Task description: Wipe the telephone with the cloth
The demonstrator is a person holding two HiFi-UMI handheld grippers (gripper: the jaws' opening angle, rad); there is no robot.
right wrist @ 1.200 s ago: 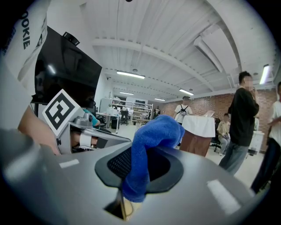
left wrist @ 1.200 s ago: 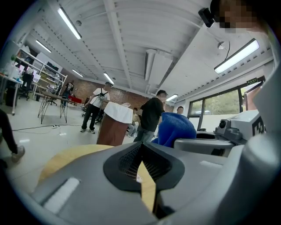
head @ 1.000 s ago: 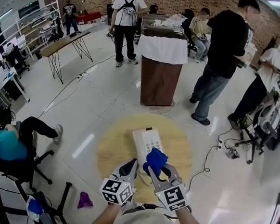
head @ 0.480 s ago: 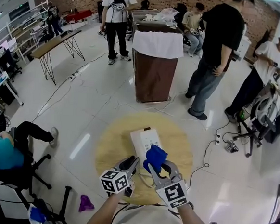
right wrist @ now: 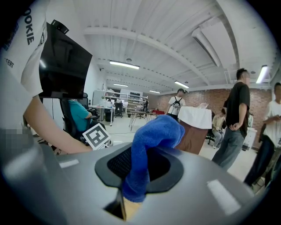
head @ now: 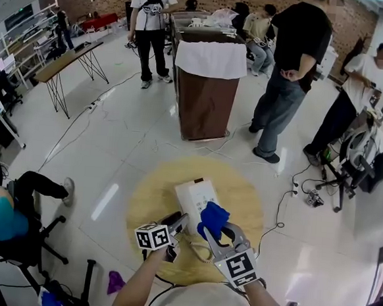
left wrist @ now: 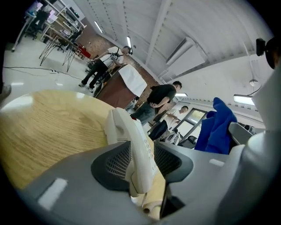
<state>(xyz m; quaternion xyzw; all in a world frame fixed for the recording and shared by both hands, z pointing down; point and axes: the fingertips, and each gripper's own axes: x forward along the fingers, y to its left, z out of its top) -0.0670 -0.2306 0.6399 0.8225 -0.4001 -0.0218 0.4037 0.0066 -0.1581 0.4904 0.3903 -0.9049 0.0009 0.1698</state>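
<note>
A white telephone (head: 194, 197) lies on the round wooden table (head: 151, 202). My left gripper (head: 174, 224) is at the telephone's near left edge, and its jaws are opening. In the left gripper view the telephone (left wrist: 131, 140) shows edge-on between the two pads of the left gripper (left wrist: 141, 165), and I see no pad pressing on it. My right gripper (head: 216, 229) is shut on a blue cloth (head: 213, 218) just above the telephone's near right corner. The cloth (right wrist: 151, 136) bulges out between the right gripper's (right wrist: 140, 169) pads. A coiled cord (head: 201, 249) hangs off the near end.
A brown lectern draped in white (head: 207, 84) stands beyond the table, with several people standing around it. Cables (head: 286, 203) run over the floor at the right. A seated person (head: 5, 217) is at the left, and a purple rag (head: 114, 283) lies on the floor.
My left gripper has turned and slid in against the telephone's near left edge, and its jaws have spread apart. The right gripper keeps the cloth in about the same place.
</note>
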